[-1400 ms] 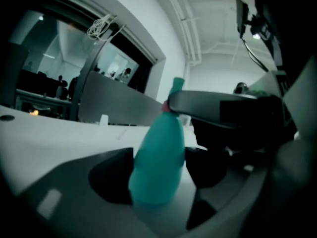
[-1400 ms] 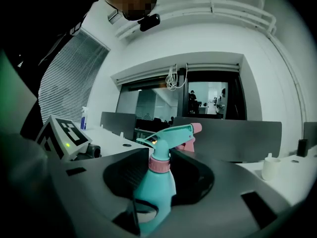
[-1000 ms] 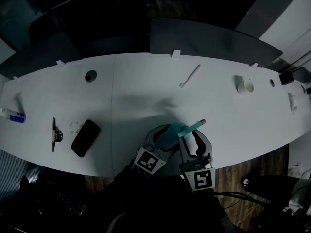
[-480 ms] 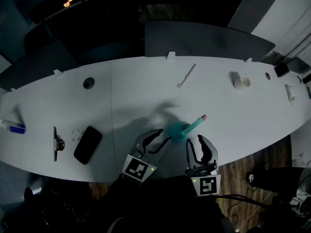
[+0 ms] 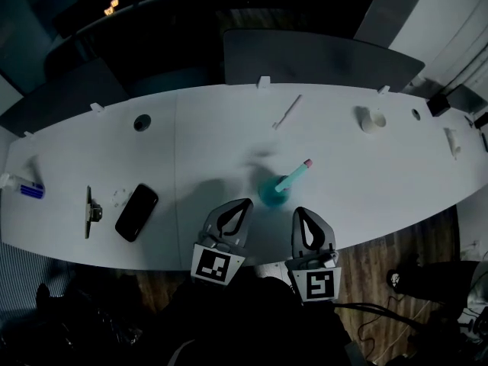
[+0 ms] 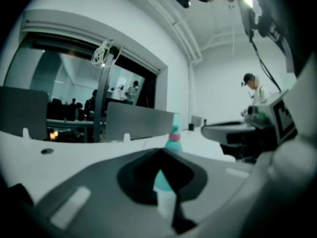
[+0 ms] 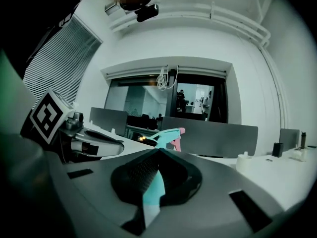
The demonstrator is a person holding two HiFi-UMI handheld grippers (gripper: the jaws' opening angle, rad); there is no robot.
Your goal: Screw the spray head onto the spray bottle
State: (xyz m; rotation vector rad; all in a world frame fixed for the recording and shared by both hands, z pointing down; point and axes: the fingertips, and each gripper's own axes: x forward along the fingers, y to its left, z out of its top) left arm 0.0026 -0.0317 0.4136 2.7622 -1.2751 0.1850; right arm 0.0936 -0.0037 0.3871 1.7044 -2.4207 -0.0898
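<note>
Jaws just closed, empty — only right gripper view profiles spray head [image 7: 166,134].

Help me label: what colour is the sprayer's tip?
Pink tip on teal plastic spray head; right gripper view.

No readable text, labels or numbers

Surface [image 5: 206,151] before me: bottle [image 5: 269,192] upright near my edge, phone [image 5: 136,212] left, cup [image 5: 371,119] far right.
</note>
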